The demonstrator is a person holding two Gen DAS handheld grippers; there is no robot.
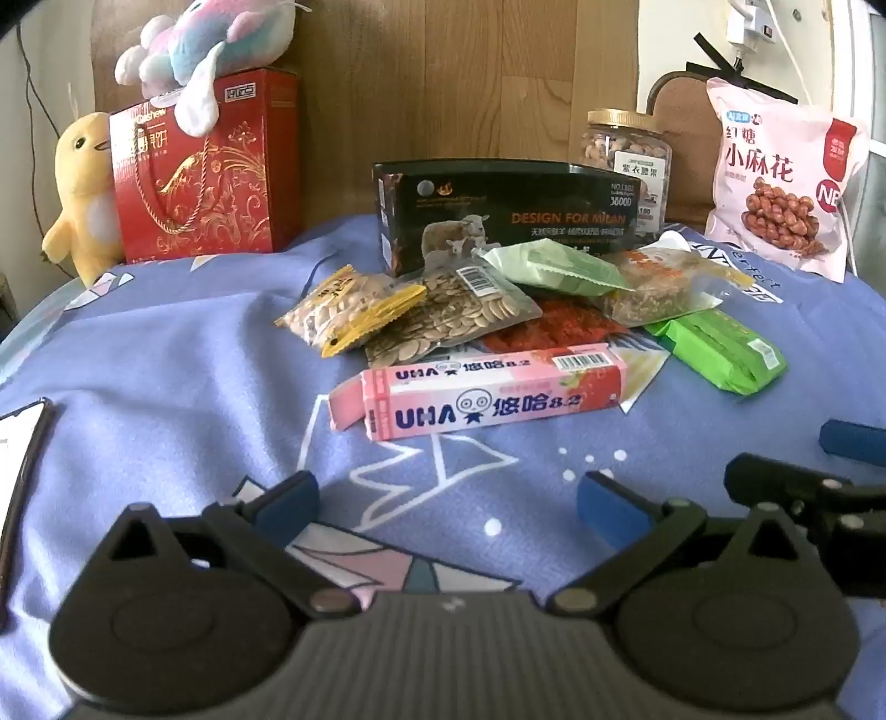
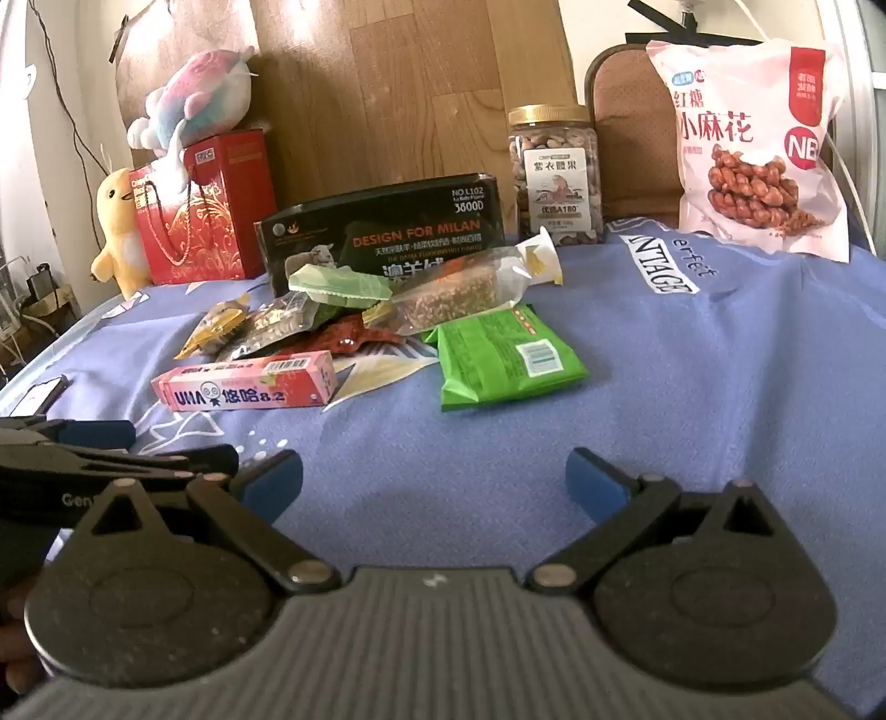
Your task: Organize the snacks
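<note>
Blue patterned bedsheet (image 1: 166, 354): loose snack packets (image 1: 476, 310) heaped before black open-topped box (image 1: 498, 216), unsorted; left gripper (image 1: 448, 498) and right gripper (image 2: 434, 484) released, empty, poised.

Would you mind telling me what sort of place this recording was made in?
Most likely a bedroom at home: the snacks lie on a blue printed bedsheet over a soft surface, a yellow plush chick and a pastel plush fish sit by a wooden panel, perhaps a headboard.
</note>
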